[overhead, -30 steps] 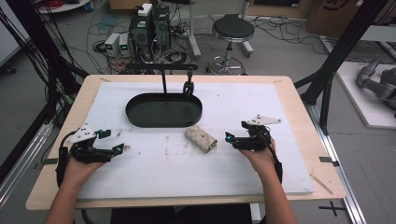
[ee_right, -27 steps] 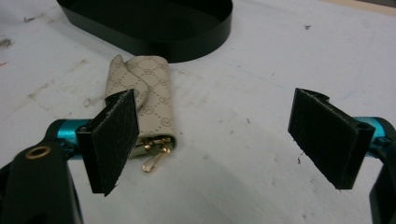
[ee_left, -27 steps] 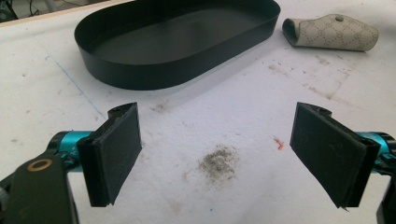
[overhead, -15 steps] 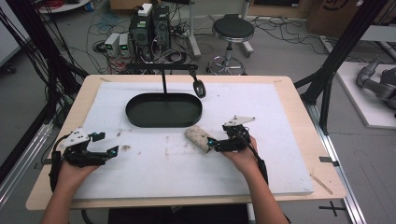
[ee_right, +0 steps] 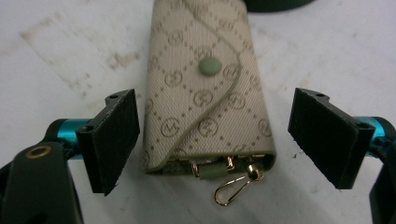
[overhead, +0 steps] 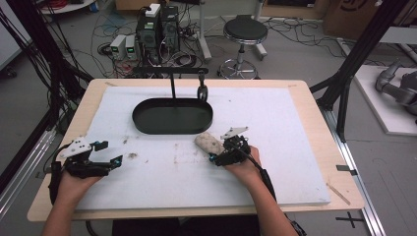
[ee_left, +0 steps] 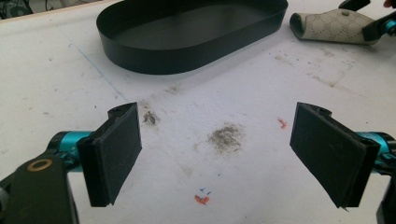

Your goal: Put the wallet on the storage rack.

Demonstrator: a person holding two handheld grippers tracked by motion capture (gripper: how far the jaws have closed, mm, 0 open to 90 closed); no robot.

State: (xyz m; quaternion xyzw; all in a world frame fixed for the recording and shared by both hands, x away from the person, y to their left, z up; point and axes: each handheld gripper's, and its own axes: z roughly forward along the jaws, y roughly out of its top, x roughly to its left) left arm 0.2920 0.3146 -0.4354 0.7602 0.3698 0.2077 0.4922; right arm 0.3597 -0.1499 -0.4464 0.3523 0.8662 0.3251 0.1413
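Left hand-held gripper point(overhead: 115, 161) rests wide open and empty on the worktop point(overhead: 295, 123). The black tray point(overhead: 172, 116) lies just behind the key pouch point(ee_right: 205, 88). Right hand-held gripper point(ee_right: 215, 140), jaws wide, straddles the pouch's clasp end; close squarely across its flat sides, above the dangling gold hook point(ee_right: 233, 189).

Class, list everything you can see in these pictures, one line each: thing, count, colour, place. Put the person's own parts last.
Key pouch: one, beige patterned, gold clasp, on the mat between the right tongs' open jaws.
Oval tray: one, black, far middle of the mat.
Mat: one, white, stained, covering the table.
Table: one, pale wood.
Stool: one, black, on the floor beyond.
Left tongs: one, black, open, near left.
Right tongs: one, black, open.
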